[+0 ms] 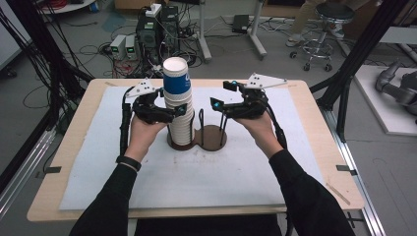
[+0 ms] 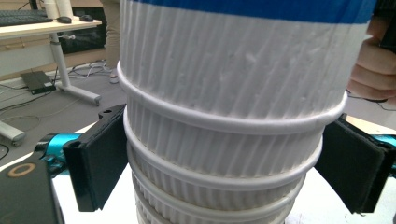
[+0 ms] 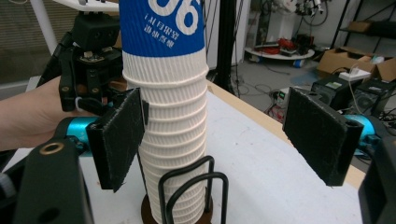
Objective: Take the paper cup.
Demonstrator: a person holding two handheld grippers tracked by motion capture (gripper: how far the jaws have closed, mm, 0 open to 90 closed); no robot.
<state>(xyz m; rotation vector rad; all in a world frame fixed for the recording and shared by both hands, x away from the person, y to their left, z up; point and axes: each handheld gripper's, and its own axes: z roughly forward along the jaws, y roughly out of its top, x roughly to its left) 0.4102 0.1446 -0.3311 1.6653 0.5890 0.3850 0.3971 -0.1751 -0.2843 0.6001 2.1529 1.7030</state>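
The stack of paper cups [image 1: 179, 105] stands upright in the left ring of the brown two-ring holder [image 1: 197, 138], which sits near the middle of the white-covered surface [image 1: 196, 172]. The right ring of the holder, beside the stack, carries black wire uprights [image 1: 212, 122] and no cups.

The left gripper [image 1: 173, 111] is at the stack's left flank, partway up. In the left gripper view its jaws bracket the cup rims on both sides, with the pads at or just against the ribbed wall; whether they press cannot be told with certainty, so the state reads as spread around the stack. The right gripper [image 1: 219, 106] is to the right of the stack, apart from it, jaws spread and holding nothing.

Progress judgement: the stack is seated and braced, no cup is separated yet, and the empty ring remains to be served. Lifting the top cup appears to be the outstanding step.

Markings: the top cup [image 3: 164, 28] bears a blue band with large white numerals reading roughly "06" and a line of small white characters, too small to read
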